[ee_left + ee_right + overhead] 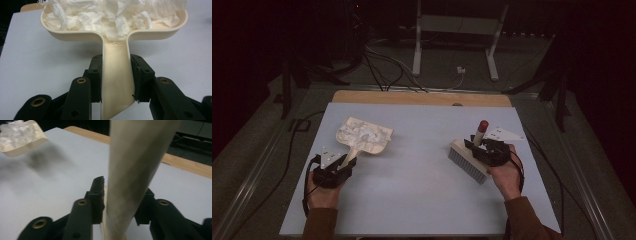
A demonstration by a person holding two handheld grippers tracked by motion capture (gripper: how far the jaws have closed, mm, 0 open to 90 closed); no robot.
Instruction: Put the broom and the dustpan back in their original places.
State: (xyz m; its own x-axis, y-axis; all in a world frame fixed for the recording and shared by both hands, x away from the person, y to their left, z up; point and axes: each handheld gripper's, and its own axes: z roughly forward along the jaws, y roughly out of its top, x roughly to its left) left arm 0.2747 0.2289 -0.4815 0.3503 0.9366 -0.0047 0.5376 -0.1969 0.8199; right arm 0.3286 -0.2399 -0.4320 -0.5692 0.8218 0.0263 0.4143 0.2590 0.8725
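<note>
A cream dustpan (364, 136) piled with crumpled white tissue (112, 12) rests on the left of the grey table (422, 200). My left gripper (343, 164) is shut on the dustpan's handle (116, 75), with a pad pressed against each side. On the right, a hand brush (468, 160) with a pale bristle block and a red-tipped wooden handle (481, 131) is tilted up above the table. My right gripper (481, 148) is shut on that handle (135, 170), which rises between the jaws. Farther off to the left in the right gripper view is the dustpan (22, 137).
A wooden strip (422, 98) runs along the table's far edge. Beyond it on the dark floor are cables (382, 65) and a white stand frame (452, 30). Bare grey tabletop lies between the dustpan and the brush.
</note>
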